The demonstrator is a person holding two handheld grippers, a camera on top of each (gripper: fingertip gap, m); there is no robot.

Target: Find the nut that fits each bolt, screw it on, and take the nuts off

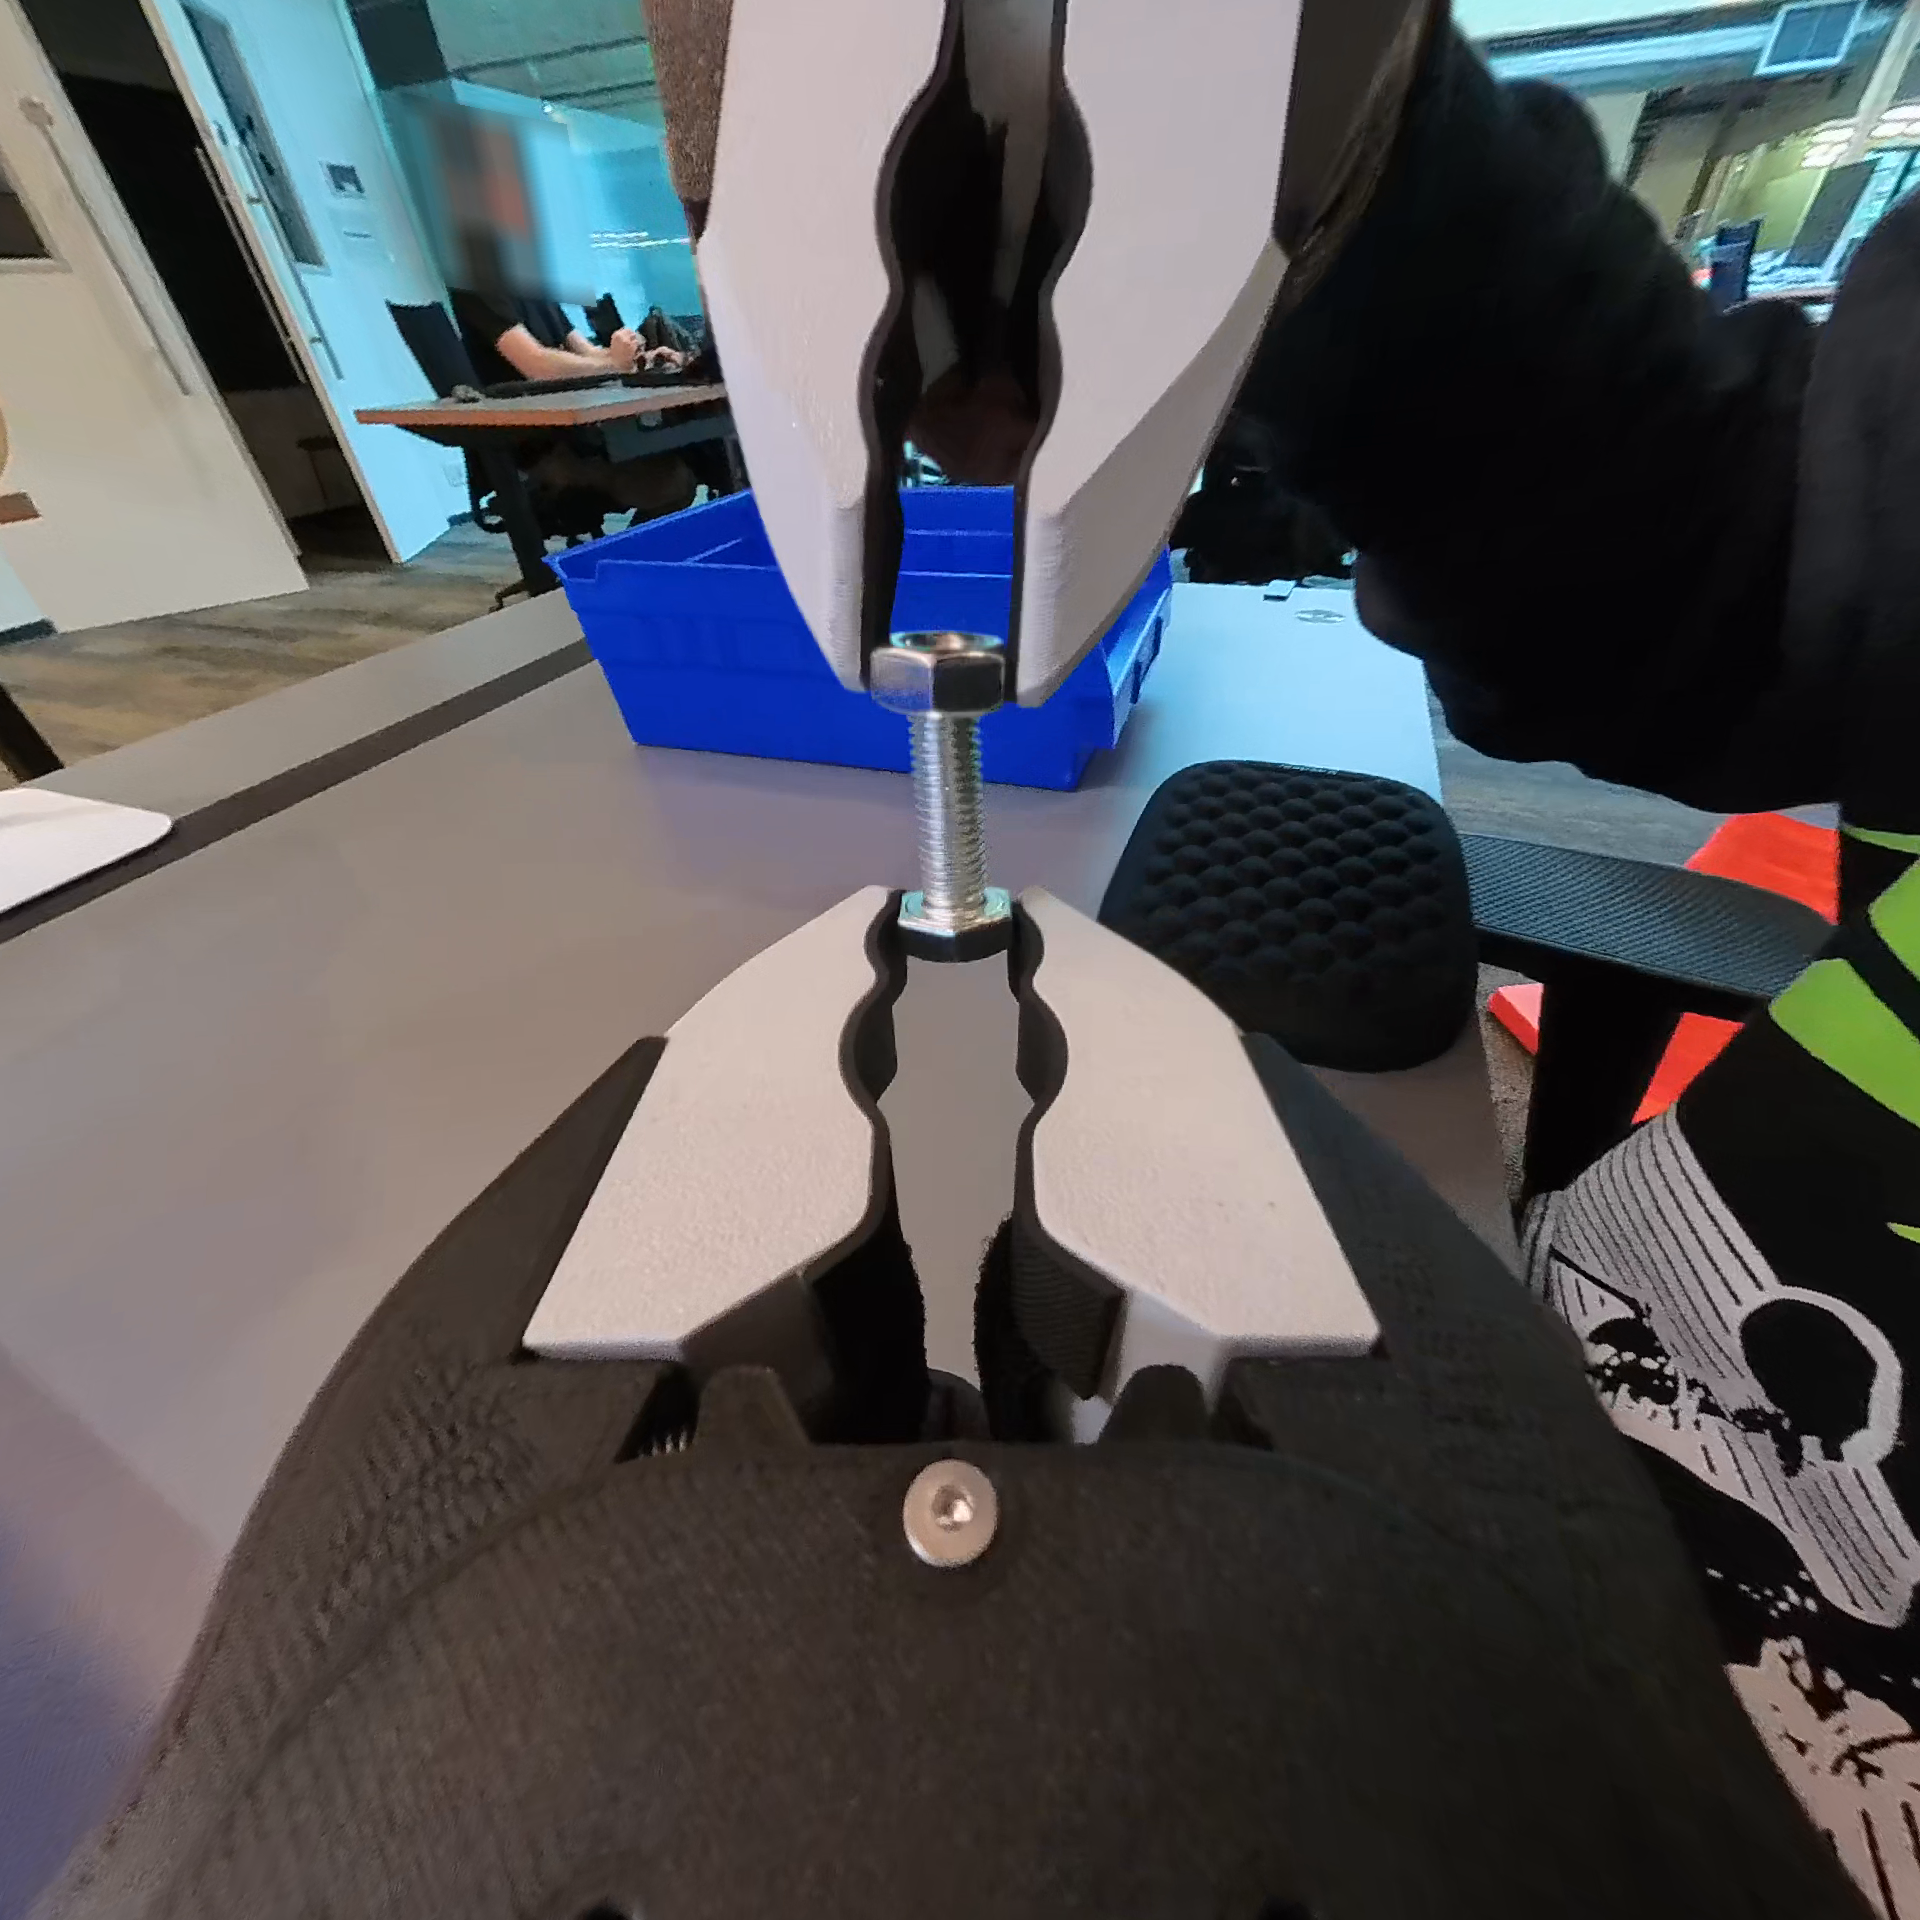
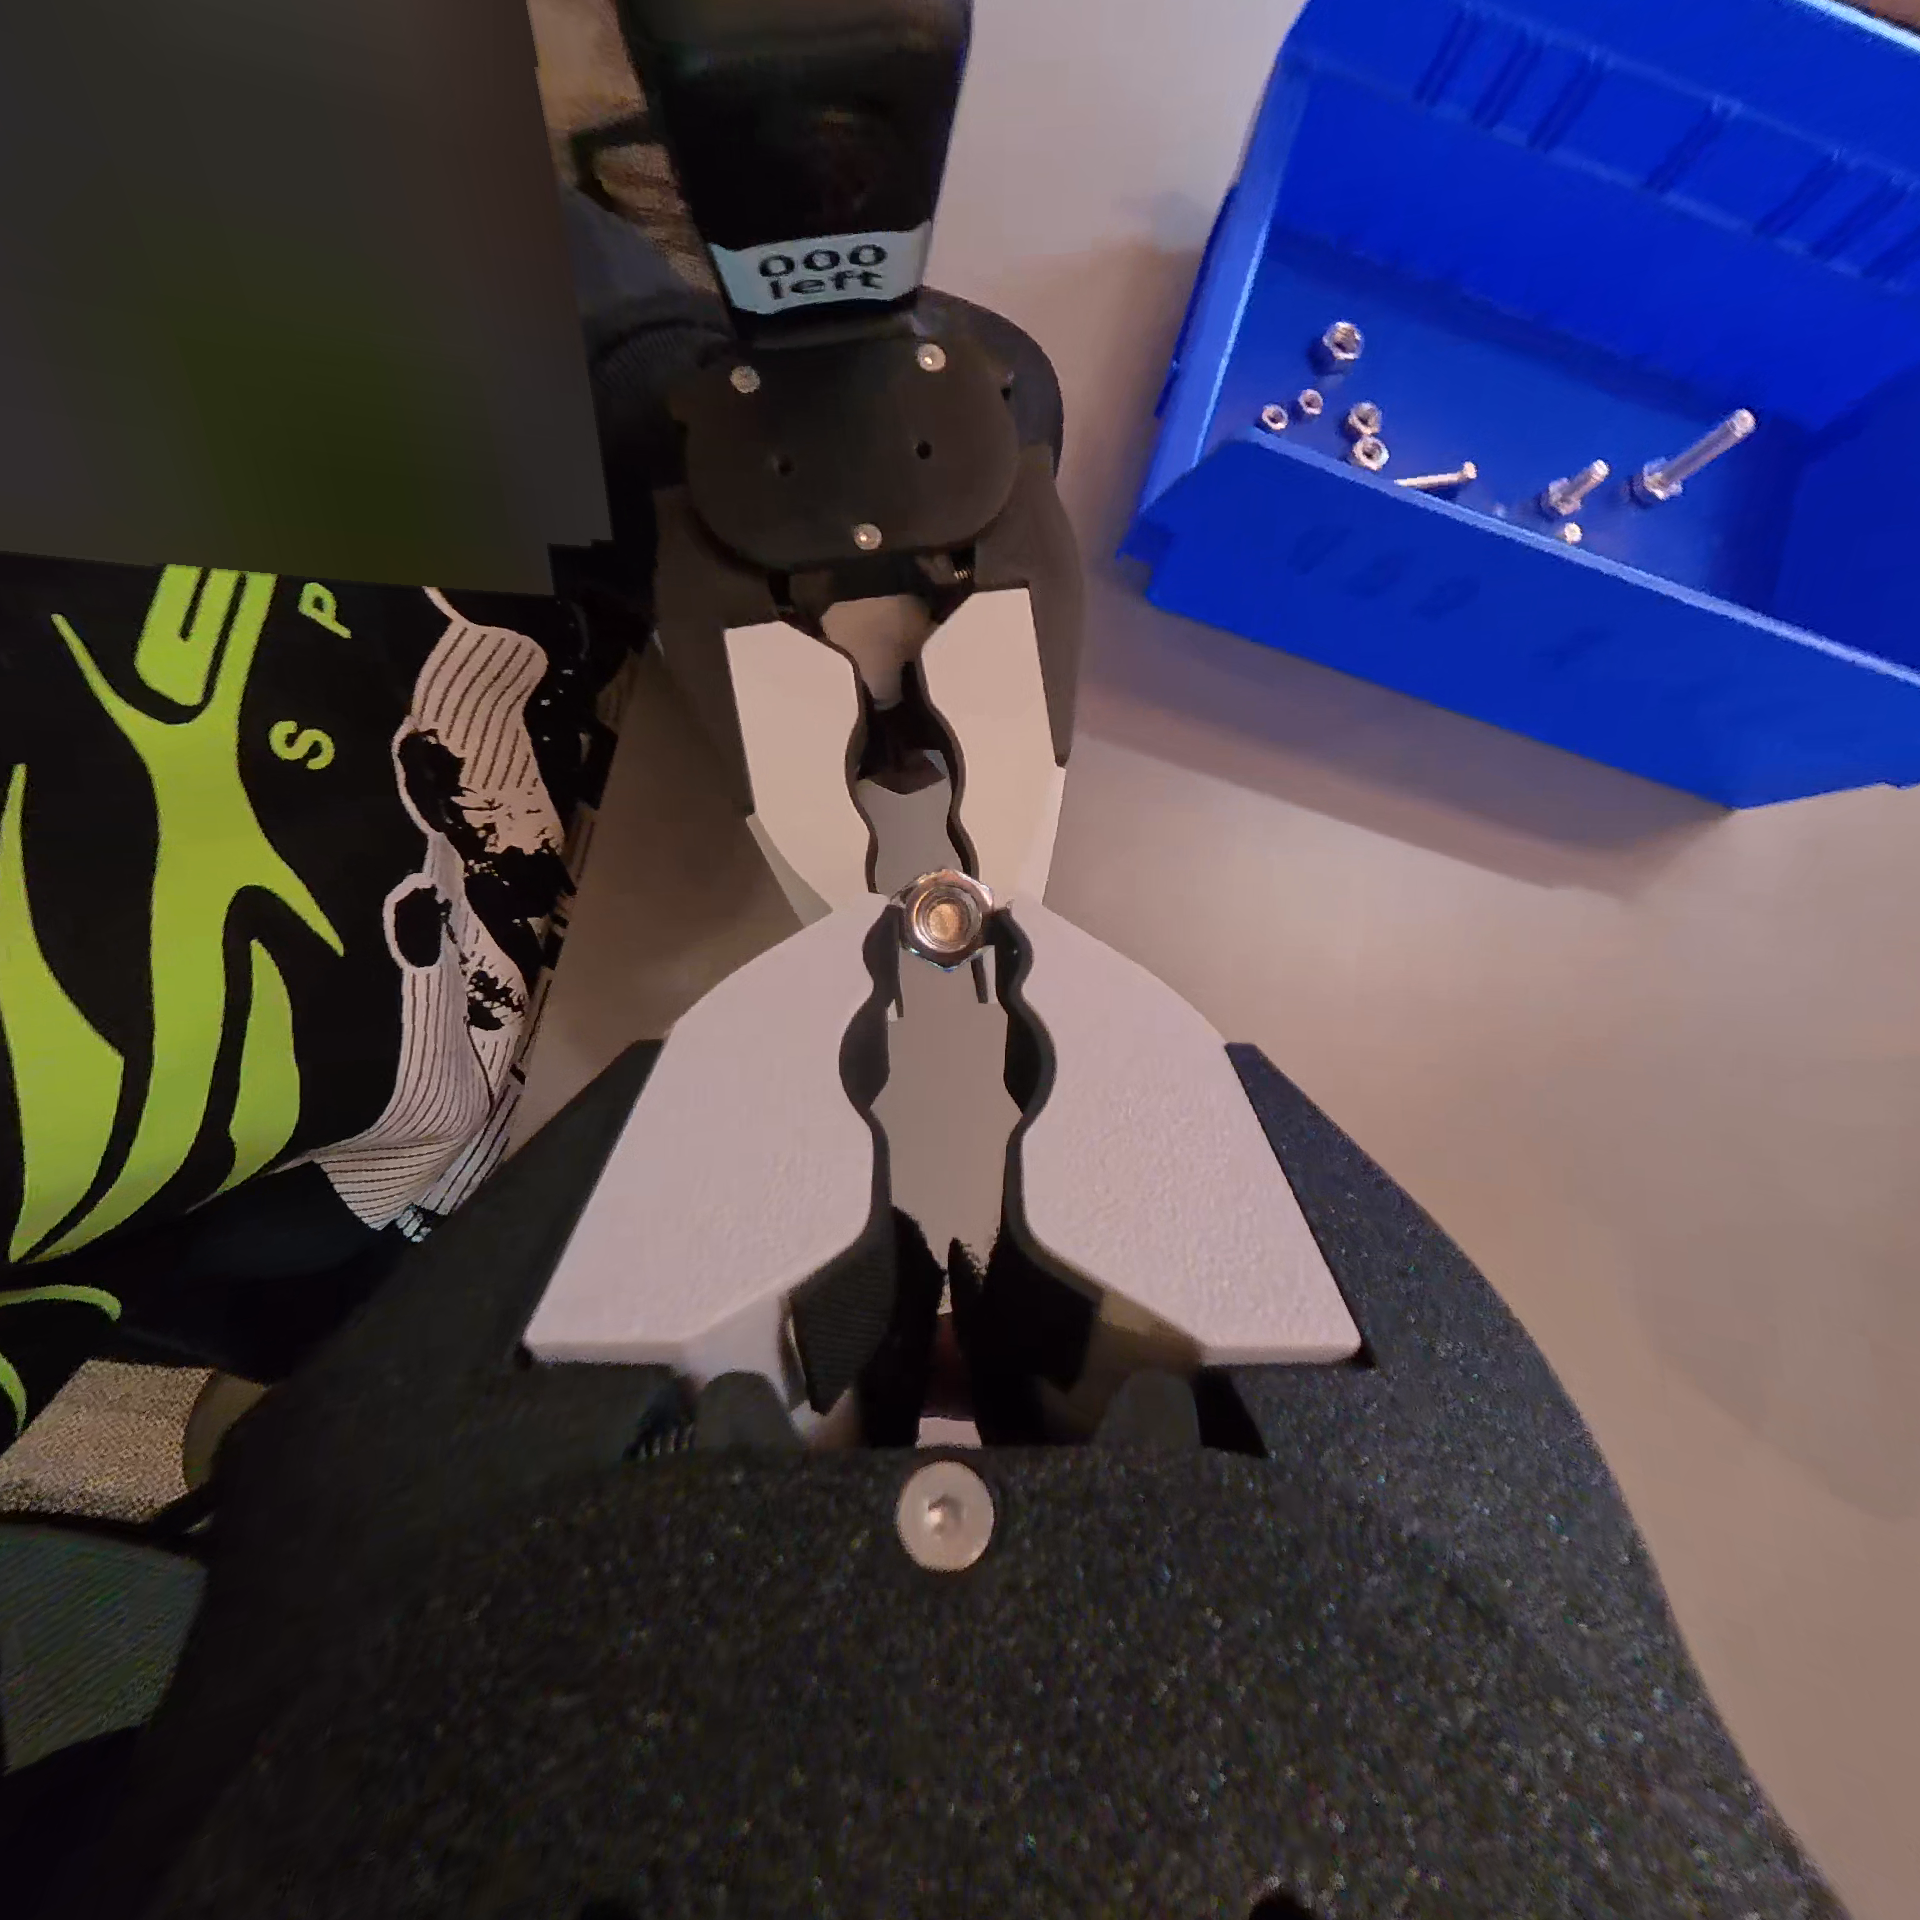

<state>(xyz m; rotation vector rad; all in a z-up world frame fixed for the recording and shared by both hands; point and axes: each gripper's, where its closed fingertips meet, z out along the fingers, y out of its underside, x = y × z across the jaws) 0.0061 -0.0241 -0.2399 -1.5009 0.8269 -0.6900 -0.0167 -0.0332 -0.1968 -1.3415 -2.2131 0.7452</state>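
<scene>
While the nut (image 1: 951, 920) is pinched between the tips of the left gripper (image 1: 951, 925), with the fingers closed narrowly on its flats, the bolt (image 1: 945, 805) is held upright above it, its hex head clamped at the tips of the right gripper (image 1: 940, 675). The threaded shank is seen entering the nut, so the two are judged to be in the course of being threaded together or apart; which of the two cannot be told. In the right wrist view the bolt head (image 2: 940, 923) is seen end-on between the right fingertips, with the left gripper (image 2: 925, 883) directly beyond it.

For the step to be done well, the shank should be kept in line with the nut's bore, so that cross-threading is avoided. One piece should be held still while the other is turned, and the grip on the flats should be kept firm, since smooth metal is likely to slip against the pads. Re-gripping will probably be needed after each partial turn.

Farther off, beyond the fingertips and to the right, a blue bin (image 2: 1455, 644) is set on the grey table (image 1: 364, 935). In it several loose nuts (image 2: 1335, 343) are scattered to one side, and a few bolts (image 2: 1694, 457) of differing length are lain beside them.
</scene>
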